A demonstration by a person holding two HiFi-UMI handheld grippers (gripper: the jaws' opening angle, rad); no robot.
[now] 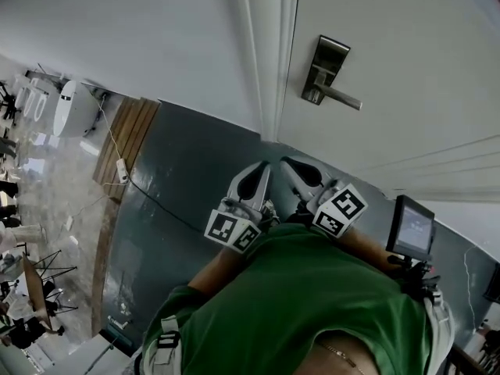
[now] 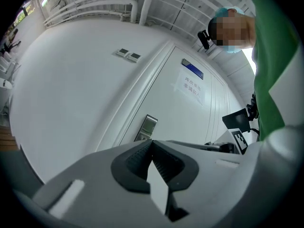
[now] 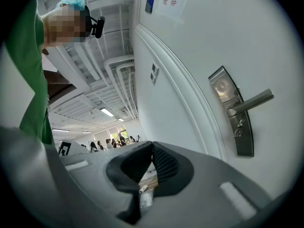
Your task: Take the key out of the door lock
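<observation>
Hovering below the brushed-steel lever lock plate [image 1: 328,73] with white left gripper [image 1: 258,174] and white right gripper [image 1: 295,170] clenched empty. Presumably shut just for transit.

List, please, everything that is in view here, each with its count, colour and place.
door: one, white, right part of the head view
lock plate with lever: one, silver, near the door's left edge
keyhole: one, below the lever; too small to tell if a key is in it
paper notice: one, white, high on the door
wall switches: two, pale, on the wall left of the door
cable: one, white, on the grey floor
small screen: one, black, at the person's right
shirt: one, green
left claw: one, white, shut, empty
right claw: one, white, shut, empty
</observation>
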